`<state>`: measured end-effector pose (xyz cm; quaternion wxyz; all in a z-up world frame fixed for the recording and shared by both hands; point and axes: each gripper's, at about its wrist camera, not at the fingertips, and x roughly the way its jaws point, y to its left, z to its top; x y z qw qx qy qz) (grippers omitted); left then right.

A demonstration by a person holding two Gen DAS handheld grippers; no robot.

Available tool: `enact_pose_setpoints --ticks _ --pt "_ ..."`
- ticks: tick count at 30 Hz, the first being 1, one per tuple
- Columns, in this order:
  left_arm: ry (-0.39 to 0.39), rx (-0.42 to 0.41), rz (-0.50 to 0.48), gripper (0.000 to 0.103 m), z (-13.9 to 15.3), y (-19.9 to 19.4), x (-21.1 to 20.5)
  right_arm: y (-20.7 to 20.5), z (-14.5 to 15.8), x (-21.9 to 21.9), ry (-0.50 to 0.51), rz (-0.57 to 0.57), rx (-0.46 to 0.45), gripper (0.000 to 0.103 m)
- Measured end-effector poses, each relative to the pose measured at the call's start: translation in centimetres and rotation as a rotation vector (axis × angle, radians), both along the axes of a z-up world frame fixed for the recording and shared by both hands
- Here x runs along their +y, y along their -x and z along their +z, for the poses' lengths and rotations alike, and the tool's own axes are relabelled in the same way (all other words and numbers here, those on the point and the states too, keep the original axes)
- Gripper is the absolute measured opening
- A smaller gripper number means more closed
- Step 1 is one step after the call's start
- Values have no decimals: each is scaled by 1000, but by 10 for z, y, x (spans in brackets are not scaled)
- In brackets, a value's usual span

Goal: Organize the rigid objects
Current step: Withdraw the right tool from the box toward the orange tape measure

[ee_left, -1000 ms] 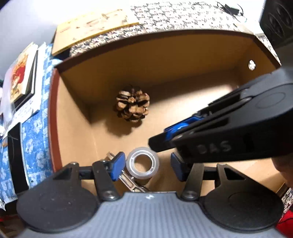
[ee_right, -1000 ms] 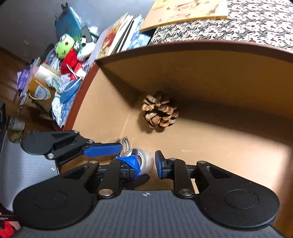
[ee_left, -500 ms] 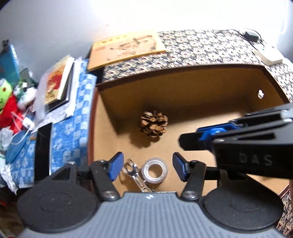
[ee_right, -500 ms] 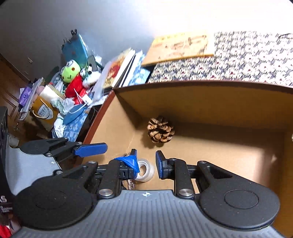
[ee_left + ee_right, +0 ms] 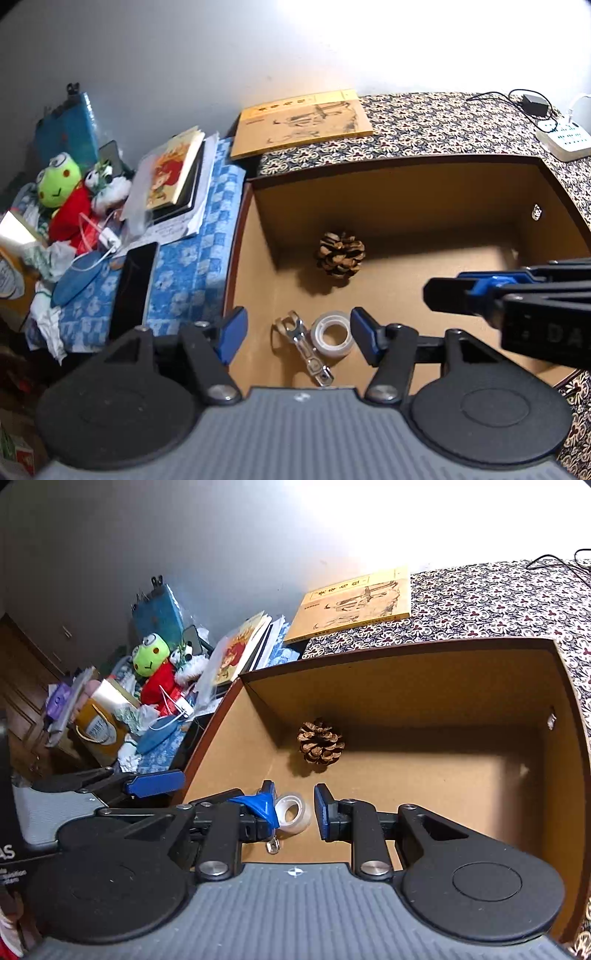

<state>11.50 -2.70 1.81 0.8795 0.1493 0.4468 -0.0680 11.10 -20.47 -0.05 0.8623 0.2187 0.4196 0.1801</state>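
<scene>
An open brown cardboard box [image 5: 406, 195] [image 5: 424, 686] holds a pine cone [image 5: 340, 254] [image 5: 320, 743] near its back left. A clear tape roll [image 5: 332, 333] [image 5: 293, 812] and a metal clip [image 5: 303, 343] [image 5: 273, 845] lie by its near left wall. My left gripper [image 5: 298, 336] hangs open above the tape and clip, holding nothing. My right gripper [image 5: 294, 808] is open too, above the tape roll, and empty. Each gripper shows in the other's view: the right gripper [image 5: 461, 295] on the right, the left gripper [image 5: 155, 782] on the left.
Left of the box a blue checked cloth [image 5: 184, 280] carries a black phone [image 5: 133, 291], stacked books [image 5: 177, 177], a green frog plush [image 5: 59, 181] and cables. Behind lie a yellow book [image 5: 306, 122], a patterned cloth [image 5: 443, 118] and a white power strip [image 5: 565, 140].
Both grippers have drawn up and back out of the box, so more of the room shows. The tape roll, clip and pine cone stay where they were on the box floor.
</scene>
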Motion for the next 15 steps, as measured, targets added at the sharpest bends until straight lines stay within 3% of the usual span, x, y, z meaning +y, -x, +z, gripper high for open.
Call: enact_pose_setpoints --ticks 15 --pt "-41 -44 48 63 14 35 -17 43 20 -18 -3 -21 -89 6"
